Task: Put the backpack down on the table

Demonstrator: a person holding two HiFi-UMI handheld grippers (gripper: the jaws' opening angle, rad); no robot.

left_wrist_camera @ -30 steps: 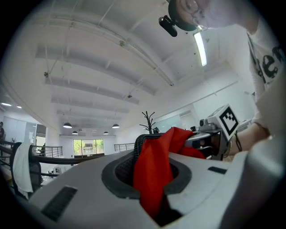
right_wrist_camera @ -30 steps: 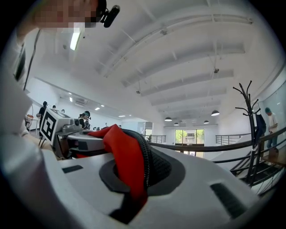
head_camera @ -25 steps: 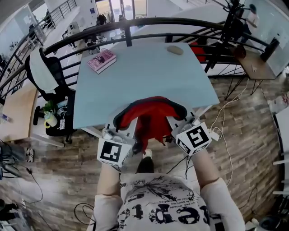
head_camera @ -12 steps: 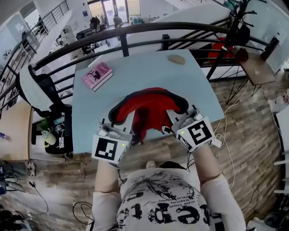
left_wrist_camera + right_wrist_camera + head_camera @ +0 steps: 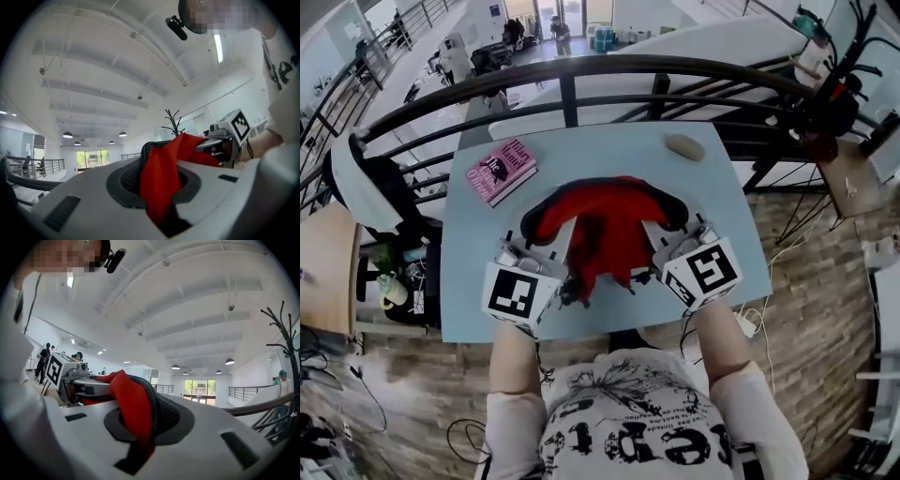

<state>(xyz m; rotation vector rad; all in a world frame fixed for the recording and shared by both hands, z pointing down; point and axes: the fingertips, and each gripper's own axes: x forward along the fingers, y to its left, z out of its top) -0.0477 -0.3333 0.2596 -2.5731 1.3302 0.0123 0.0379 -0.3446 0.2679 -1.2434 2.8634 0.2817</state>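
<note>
A red backpack with black padded straps hangs between my two grippers above the near half of the light blue table. My left gripper is shut on its left shoulder strap; in the left gripper view red fabric and black mesh strap fill the gap between the jaws. The right gripper is shut on the right strap, whose red cloth and black mesh edge are pinched there. Each gripper view shows the other gripper across the bag. I cannot tell whether the bag's underside touches the table.
A pink book lies at the table's far left corner, and a small beige oval thing at the far right. A black railing runs behind the table. An office chair stands left; a wooden side table stands right.
Both grippers have carried the backpack forward, from just off the table's near edge to over its near half. The grip on both straps is unchanged.
</note>
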